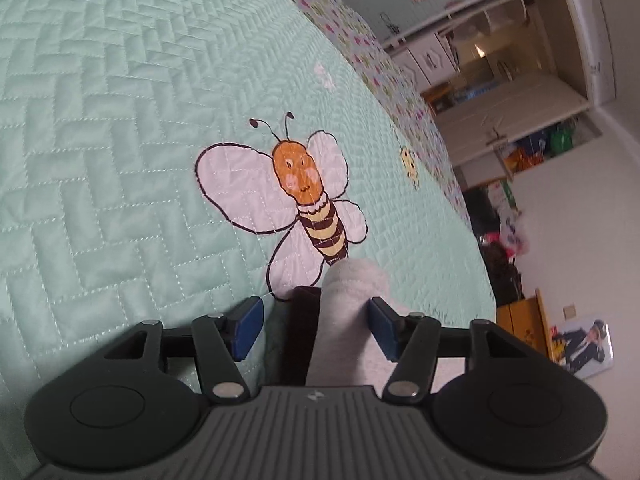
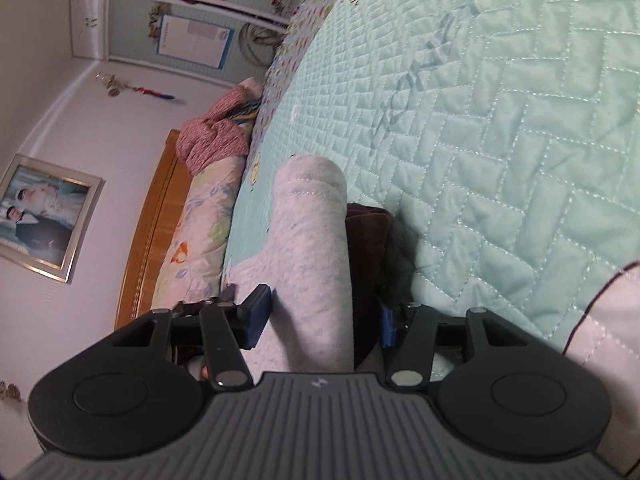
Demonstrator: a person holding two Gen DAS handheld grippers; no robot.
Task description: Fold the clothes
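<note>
The left gripper (image 1: 316, 328) stands spread, its blue pads clear of the grey garment (image 1: 348, 312) and dark cloth (image 1: 304, 328) between them on the bee-printed quilt (image 1: 120, 140). The right gripper (image 2: 322, 318) seems to pinch both. Faint quilt lettering (image 2: 424, 84) is unreadable.

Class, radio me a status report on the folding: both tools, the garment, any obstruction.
Left tool open, straddling grey garment. Right tool shut on the same stack. Quilt bare ahead.
</note>
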